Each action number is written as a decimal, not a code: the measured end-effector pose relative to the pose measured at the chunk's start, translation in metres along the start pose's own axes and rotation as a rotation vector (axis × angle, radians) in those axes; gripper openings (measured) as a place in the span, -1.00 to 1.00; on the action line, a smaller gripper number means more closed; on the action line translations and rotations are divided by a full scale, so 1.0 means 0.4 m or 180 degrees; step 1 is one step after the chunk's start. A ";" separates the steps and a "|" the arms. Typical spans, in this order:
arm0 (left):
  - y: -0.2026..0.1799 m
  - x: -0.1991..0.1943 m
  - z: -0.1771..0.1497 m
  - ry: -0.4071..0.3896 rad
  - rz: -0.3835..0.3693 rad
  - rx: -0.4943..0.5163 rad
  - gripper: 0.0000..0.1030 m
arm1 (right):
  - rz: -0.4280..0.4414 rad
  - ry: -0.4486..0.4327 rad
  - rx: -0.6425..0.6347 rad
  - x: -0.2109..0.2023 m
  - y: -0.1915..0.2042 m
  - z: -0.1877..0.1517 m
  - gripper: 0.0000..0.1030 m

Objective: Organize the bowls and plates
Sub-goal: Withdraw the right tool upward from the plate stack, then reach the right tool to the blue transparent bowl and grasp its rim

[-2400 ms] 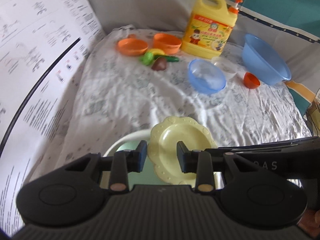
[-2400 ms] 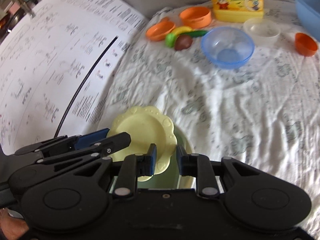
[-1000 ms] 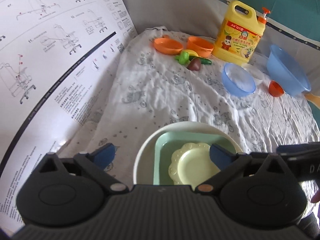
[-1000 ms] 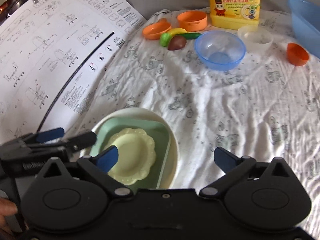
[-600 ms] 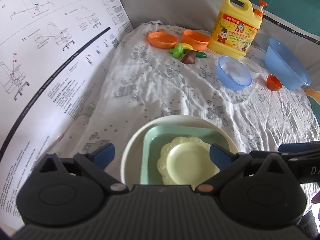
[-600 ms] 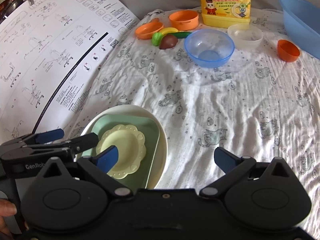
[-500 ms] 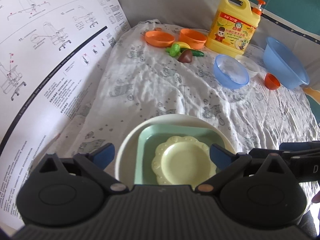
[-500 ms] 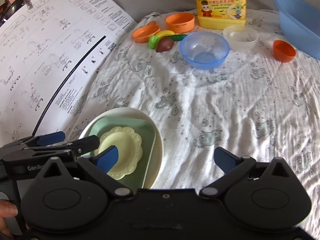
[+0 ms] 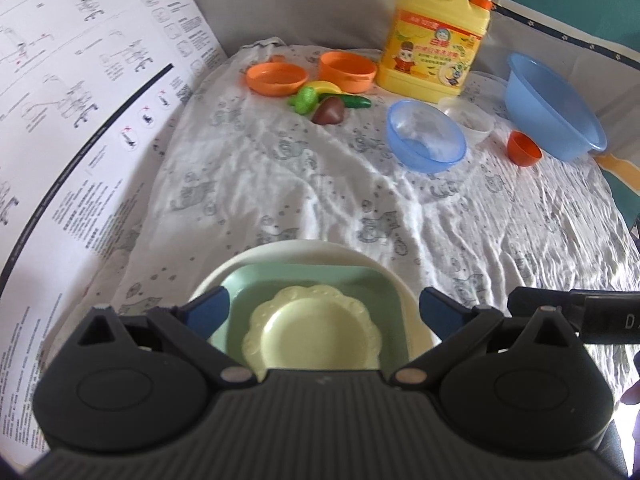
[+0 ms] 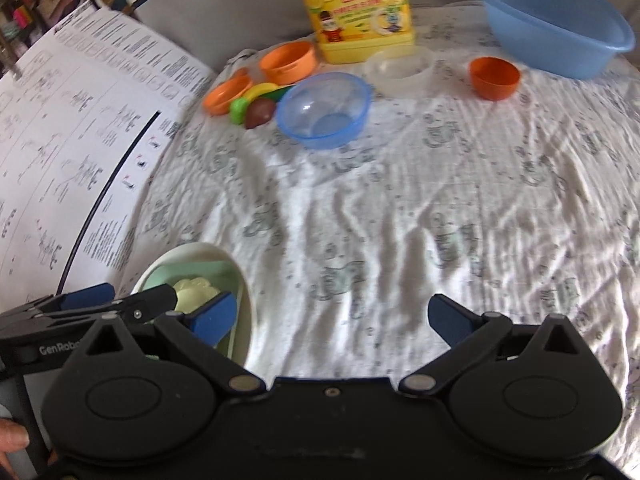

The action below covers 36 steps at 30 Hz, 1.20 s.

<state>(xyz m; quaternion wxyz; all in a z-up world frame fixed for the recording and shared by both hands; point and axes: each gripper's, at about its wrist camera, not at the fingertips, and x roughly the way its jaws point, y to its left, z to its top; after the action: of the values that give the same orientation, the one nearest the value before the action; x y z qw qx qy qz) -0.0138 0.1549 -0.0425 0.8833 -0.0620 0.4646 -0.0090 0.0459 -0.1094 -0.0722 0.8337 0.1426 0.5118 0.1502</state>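
We hold the left gripper (image 9: 322, 312) and right gripper (image 10: 332, 316) spread wide, gripping nothing. Yellow plate (image 9: 312, 332) sits nested in green dish (image 9: 304, 276) on white plate (image 9: 304, 248), at the cloth's (image 9: 320, 200) near-left edge.

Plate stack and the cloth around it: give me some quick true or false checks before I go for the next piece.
1. The yellow plate lies on the green dish, which sits in the white plate. True.
2. The left hand-held gripper is shut on the yellow plate. False: its jaws are wide open and it holds nothing.
3. The right hand-held gripper is open and empty. True.
4. The small blue bowl is nested inside the large blue basin. False: it stands apart on the cloth.
5. The soap bottle lies on its side. False: it is upright.
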 end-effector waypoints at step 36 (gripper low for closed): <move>-0.167 0.343 0.356 0.0030 0.0103 0.0305 1.00 | 0.0102 -0.0285 0.0669 0.197 -0.177 0.356 0.89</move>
<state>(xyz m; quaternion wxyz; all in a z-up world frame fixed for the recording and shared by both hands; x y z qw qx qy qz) 0.1839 0.0931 -0.0675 0.8831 -0.0120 0.4687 -0.0173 0.2146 -0.1549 -0.1018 0.8337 0.2440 0.4846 0.1025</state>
